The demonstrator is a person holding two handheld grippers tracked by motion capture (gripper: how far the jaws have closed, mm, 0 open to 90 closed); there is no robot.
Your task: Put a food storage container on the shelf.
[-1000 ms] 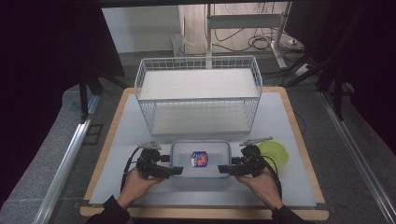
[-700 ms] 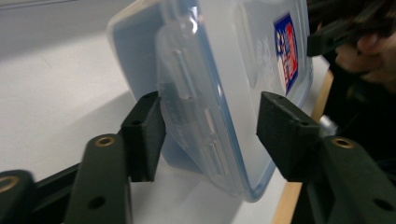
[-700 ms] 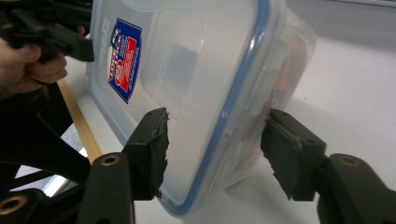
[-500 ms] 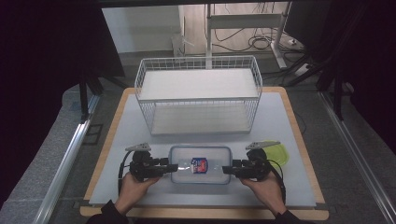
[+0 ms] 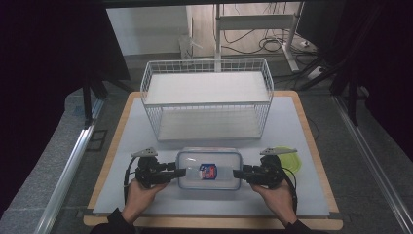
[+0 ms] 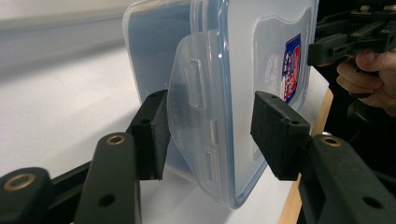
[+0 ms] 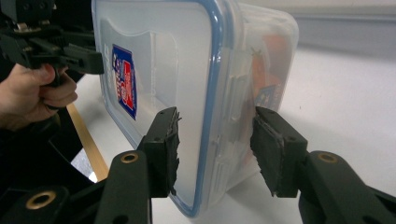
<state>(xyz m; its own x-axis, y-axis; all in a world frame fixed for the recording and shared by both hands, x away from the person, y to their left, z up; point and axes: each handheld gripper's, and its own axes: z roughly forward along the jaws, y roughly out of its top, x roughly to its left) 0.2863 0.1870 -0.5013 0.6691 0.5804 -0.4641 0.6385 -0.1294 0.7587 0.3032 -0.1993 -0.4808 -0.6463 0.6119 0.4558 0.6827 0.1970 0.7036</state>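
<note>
A clear plastic container [image 5: 209,169] with a blue-rimmed lid and a red and blue sticker lies flat on the white mat near the front edge. My left gripper [image 5: 181,172] is at its left end, open. In the left gripper view my left gripper [image 6: 210,135] straddles the container [image 6: 247,70] at its end latch flap [image 6: 194,107], one pad close to the flap. My right gripper [image 5: 236,173] stands open at the right end. In the right gripper view my right gripper [image 7: 215,144] straddles the container [image 7: 177,60] at the lid edge. Something orange [image 7: 271,51] shows through the wall.
A white wire basket [image 5: 207,97] with a shelf stands behind the container at mid-table. A green round lid or plate [image 5: 288,158] lies just right of my right gripper. The mat sits on a wooden board [image 5: 311,146], whose front edge is near the hands.
Both grippers have eased slightly outward along the container's ends. The container has stayed in about the same place.
</note>
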